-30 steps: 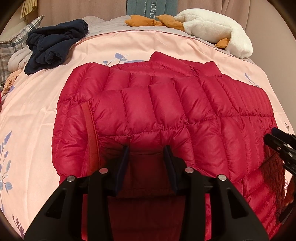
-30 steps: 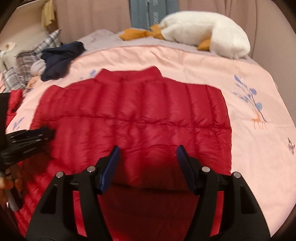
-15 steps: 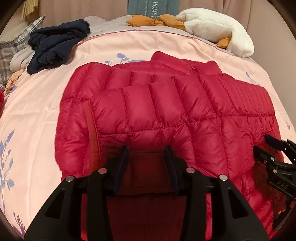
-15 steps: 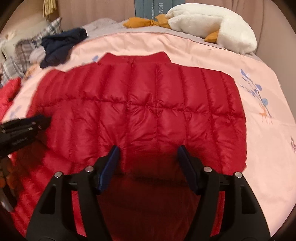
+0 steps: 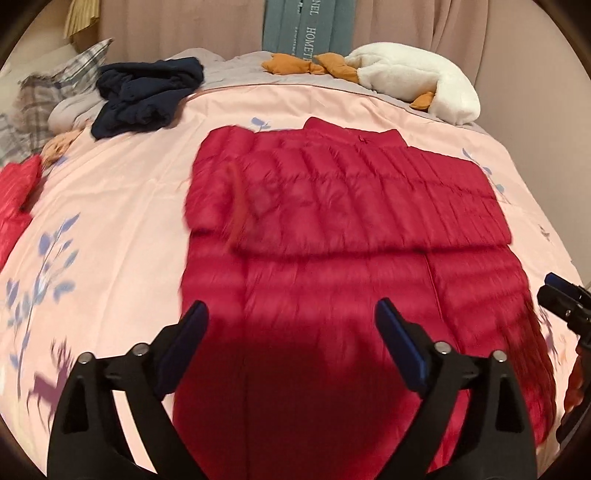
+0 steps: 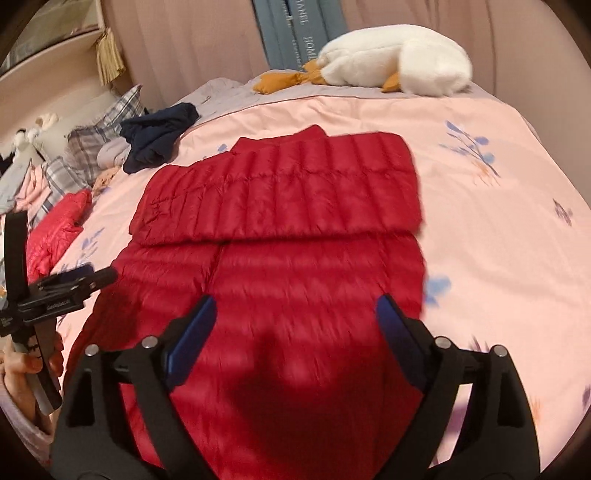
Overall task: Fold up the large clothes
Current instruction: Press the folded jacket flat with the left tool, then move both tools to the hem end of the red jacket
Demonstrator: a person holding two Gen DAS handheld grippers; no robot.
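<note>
"HOME" lettering on teal cushion (image 5: 308,31), red jacket (image 5: 351,229)

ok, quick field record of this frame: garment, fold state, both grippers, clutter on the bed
garment: red puffer jacket, lying on the pink duvet
fold state: upper part folded over, fold edge running across the middle
left gripper: open, holding nothing, over the jacket's near part
right gripper: open, holding nothing, over the jacket's near part
clutter: navy garment, white plush goose, plaid pillows, second red item at the left edge
</note>
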